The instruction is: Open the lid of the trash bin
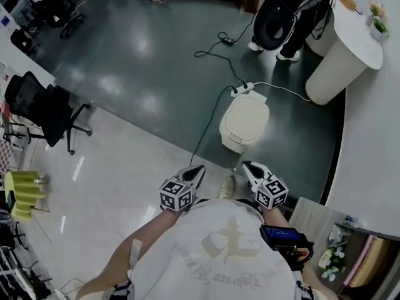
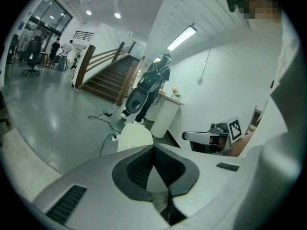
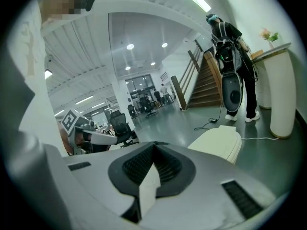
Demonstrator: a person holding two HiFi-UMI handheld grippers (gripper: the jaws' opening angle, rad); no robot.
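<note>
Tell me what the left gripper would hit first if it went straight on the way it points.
Most likely the trash bin: it sits in line just past the tips of the left gripper, lid shut, with nothing between. Depth is unclear, so the gripper might pass above it.

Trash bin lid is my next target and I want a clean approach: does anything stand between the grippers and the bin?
Nothing visible does. The left gripper and right gripper, both shut, face the trash bin, lid down, with nothing between. A black cable lies flat on the floor, left of that path.
</note>
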